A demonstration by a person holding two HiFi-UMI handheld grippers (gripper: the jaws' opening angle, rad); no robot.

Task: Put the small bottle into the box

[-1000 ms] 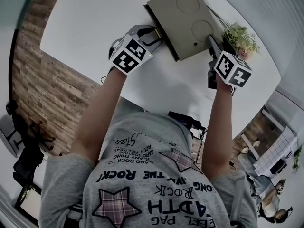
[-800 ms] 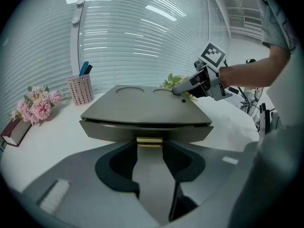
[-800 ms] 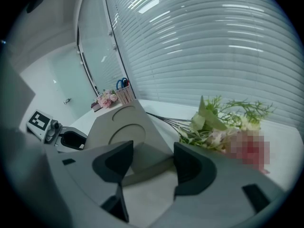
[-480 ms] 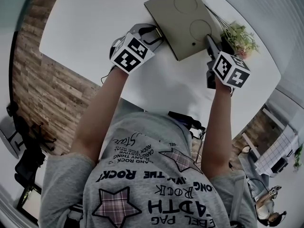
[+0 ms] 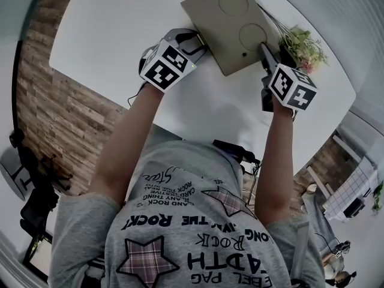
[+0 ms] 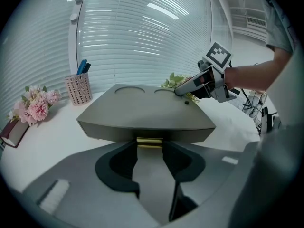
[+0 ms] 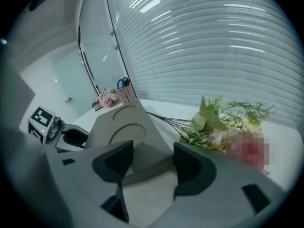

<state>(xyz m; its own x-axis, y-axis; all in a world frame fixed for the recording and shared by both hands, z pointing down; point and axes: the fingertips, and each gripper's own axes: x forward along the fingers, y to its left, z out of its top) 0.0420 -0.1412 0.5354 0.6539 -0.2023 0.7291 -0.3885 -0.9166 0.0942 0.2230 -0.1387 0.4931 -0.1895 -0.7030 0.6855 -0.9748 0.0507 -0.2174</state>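
**A:** Left gripper [image 6: 150, 145]?
**B:** We see its jaws partway apart. The gold clasp [image 6: 149, 142] on the box [image 5: 231, 26] front edge sits right at the tips, but we can't tell if they pinch it.
**A:** Right gripper [image 7: 151, 161]?
**B:** Jaws wide apart, with the box's corner between them and nothing clamped.
**A:** Box and bottle?
**B:** The box lies lid down on the white table [image 5: 120, 35], flowers [image 5: 303, 44] beside it. No view shows us the small bottle.

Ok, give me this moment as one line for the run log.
box: lid down on table | left gripper: open, gold latch between jaws | right gripper: open, at box corner | small bottle: not in view
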